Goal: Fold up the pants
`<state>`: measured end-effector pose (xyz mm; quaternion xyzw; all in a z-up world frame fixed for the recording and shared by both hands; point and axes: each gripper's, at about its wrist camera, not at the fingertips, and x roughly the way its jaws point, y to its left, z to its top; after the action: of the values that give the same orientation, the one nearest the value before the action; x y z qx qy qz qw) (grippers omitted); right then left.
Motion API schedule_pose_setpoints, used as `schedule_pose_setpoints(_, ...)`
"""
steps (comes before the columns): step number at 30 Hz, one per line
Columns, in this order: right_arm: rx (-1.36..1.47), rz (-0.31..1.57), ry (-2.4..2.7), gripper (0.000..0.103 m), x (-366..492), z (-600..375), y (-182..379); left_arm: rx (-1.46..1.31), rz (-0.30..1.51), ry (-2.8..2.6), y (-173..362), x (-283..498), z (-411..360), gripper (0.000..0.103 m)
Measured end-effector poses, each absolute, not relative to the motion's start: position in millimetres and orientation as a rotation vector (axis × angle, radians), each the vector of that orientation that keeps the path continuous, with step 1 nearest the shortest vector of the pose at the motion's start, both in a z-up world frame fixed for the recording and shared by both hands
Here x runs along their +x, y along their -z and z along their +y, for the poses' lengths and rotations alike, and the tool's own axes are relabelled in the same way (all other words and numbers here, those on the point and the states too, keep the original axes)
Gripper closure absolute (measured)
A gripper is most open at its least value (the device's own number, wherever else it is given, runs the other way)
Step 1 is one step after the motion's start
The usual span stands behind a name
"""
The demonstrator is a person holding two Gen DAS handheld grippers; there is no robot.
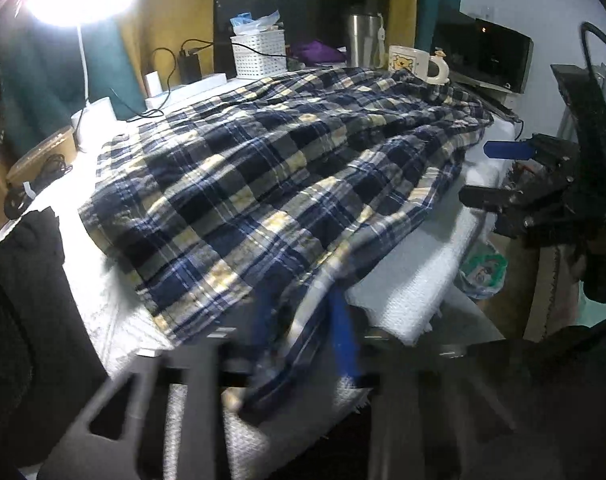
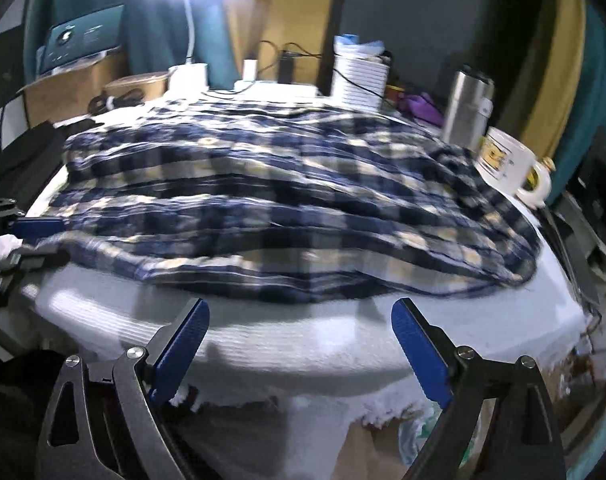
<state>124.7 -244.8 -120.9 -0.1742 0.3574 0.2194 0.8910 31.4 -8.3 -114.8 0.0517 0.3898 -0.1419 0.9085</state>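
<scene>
With the left gripper (image 1: 303,344) jaws pinching the near hem of the plaid pants (image 1: 279,176), which sprawl across the towel-covered surface (image 2: 303,344), and the right gripper (image 2: 299,344) jaws spread empty short of the edge ahead, a lopsided pull could drag cloth into the mug (image 2: 511,172) beyond the right jaw.

Left gripper (image 1: 303,340), low in its frame, is clamped on cloth. Right gripper (image 2: 301,344) hangs wide open, bottom centre, nothing between its pads.
</scene>
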Motion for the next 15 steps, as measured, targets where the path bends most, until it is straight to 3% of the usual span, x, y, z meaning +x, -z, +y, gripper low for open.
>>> schedule_pose_setpoints(5,-0.39,0.72,-0.5,0.01,120.7,-228.7,117.5,0.051,0.76,0.279,102.0,32.4,4.9,0.096)
schedule_pose_setpoints(15,-0.567,0.618,-0.556,0.01,118.8,-175.0,127.3,-0.023,0.704,0.259,85.1,39.1,26.2,0.096)
